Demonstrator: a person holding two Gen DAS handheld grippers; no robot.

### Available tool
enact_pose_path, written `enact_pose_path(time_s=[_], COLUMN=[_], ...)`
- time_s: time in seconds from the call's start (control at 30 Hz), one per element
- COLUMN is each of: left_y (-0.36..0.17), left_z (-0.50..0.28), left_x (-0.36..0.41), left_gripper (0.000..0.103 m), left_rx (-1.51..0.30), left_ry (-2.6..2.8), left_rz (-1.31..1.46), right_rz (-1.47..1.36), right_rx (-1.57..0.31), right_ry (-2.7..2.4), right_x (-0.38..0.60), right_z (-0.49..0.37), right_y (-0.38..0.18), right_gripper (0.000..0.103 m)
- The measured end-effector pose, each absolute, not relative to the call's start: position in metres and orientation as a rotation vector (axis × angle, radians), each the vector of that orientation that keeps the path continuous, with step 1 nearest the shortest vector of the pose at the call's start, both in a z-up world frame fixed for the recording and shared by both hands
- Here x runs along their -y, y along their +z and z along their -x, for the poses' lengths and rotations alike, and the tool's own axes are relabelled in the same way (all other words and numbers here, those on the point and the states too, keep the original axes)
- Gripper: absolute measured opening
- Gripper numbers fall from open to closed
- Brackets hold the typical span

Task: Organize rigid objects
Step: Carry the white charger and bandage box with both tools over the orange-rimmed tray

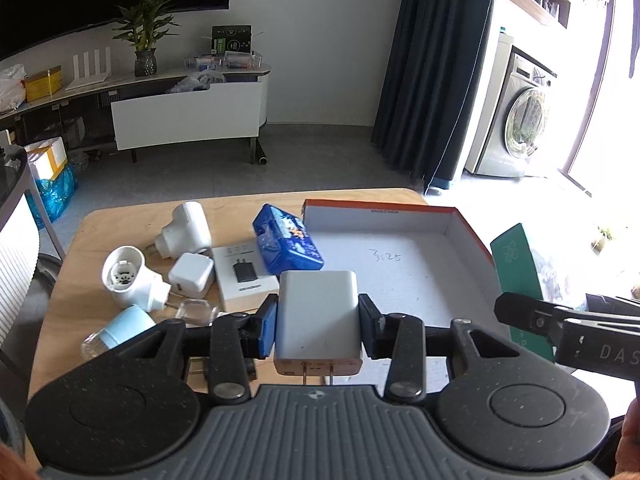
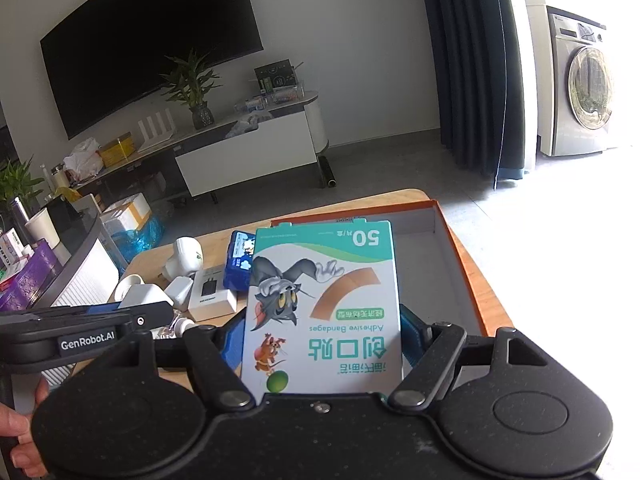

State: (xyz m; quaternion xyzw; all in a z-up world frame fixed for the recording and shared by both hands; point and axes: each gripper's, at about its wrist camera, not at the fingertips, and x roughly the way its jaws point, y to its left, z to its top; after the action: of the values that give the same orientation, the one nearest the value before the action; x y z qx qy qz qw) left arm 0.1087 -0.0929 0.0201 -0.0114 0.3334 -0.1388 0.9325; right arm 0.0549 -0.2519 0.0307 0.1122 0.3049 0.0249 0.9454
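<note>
My left gripper (image 1: 318,320) is shut on a white charger block (image 1: 318,312), prongs toward the camera, held above the wooden table (image 1: 68,308). My right gripper (image 2: 322,332) is shut on a green-and-white adhesive bandage box (image 2: 324,308) with a cartoon cat, held flat in front of the camera. An orange-rimmed cardboard box lid (image 1: 400,264), white inside, lies on the table's right half. The right gripper (image 1: 560,328) also shows at the right edge of the left wrist view, with the bandage box (image 1: 516,264) beside it.
Left of the lid lie a blue tissue pack (image 1: 286,242), a white charger carton (image 1: 244,276), a small white adapter (image 1: 190,274), two white plug-in devices (image 1: 186,228) (image 1: 128,276), a pale blue capped bottle (image 1: 120,330) and a clear item (image 1: 198,312). A TV cabinet (image 1: 188,116) stands behind.
</note>
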Motion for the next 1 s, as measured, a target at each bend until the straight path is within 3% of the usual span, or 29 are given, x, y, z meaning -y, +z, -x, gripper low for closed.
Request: enact_pose_path(time_s=[1.0], left_y=[0.035], left_z=[-0.149], left_x=[0.142], left_gripper=[0.041], left_rx=[-0.679], left_ry=[-0.284], left_rz=[0.018], right_rz=[-0.197], right_rx=[-0.610], right_ry=[0.026], right_x=[0.300], right_z=[-0.104], right_y=[0.043], right_gripper=[0.087])
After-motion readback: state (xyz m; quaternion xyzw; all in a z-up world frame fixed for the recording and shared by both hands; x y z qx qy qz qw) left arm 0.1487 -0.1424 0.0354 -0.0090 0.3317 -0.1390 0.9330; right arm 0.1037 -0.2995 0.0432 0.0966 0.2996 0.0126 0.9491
